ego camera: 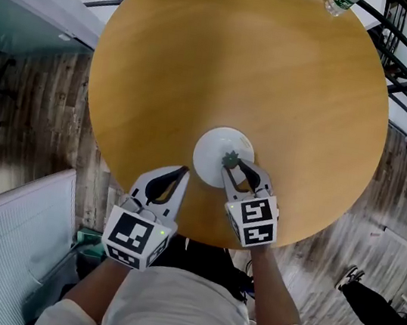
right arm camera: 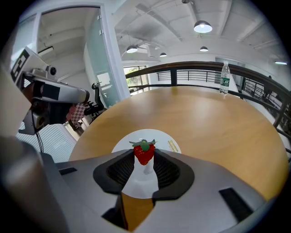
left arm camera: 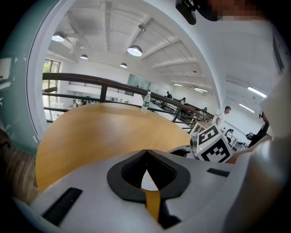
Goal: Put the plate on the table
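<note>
Already on table: white plate.
Right gripper: jaws pinch strawberry directly over plate.
Left gripper: jaws together, empty, beside plate.

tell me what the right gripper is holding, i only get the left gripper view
observer: The right gripper is shut on a strawberry, red with green leaves.
operator: where's the plate then
observer: The white plate already lies on the table, near the person's edge, right under the strawberry.
operator: anything else on the plate
observer: Nothing but a small yellow mark near its rim, seen in the right gripper view.
</note>
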Motion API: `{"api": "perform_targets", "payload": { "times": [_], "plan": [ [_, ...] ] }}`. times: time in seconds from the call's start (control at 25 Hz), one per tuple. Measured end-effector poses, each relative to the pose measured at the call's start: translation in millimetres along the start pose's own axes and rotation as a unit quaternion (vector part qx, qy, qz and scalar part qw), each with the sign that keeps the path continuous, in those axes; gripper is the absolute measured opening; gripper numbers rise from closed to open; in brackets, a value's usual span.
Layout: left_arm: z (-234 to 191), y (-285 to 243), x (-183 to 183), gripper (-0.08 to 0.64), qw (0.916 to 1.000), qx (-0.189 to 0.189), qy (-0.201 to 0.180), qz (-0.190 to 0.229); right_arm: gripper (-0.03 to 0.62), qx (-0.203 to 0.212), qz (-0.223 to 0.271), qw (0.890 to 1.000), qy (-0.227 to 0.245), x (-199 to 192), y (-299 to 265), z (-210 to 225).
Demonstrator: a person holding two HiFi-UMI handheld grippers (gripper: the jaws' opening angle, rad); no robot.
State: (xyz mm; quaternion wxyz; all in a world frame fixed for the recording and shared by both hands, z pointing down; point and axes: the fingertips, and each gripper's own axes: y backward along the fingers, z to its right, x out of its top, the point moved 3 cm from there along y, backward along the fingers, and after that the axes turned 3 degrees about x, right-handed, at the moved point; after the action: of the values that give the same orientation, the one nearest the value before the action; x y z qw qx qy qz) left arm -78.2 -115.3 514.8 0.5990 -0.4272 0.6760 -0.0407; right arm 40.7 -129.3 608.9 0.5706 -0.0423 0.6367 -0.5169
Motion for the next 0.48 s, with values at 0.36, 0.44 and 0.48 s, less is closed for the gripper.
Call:
{"api": "perform_targets", "payload": {
  "times": [0.36,0.44,0.48],
  "plan": [
    [-2,3,-4,0.023,1.0000,0.003,0.004,-0.002,0.144,-0.009,-0.017,1.000,0.010,-4,-10,0],
    [-3,3,-4,0.023,1.0000,0.004,0.005,-0.002,0.144,-0.011,-0.023,1.000,0.010,-5,-11,1],
    [-3,3,-5,0.023,1.0000,0.004,0.005,-0.003,0.144,-0.012,-0.025,1.000,0.010,-6,-12,1]
  ]
}}
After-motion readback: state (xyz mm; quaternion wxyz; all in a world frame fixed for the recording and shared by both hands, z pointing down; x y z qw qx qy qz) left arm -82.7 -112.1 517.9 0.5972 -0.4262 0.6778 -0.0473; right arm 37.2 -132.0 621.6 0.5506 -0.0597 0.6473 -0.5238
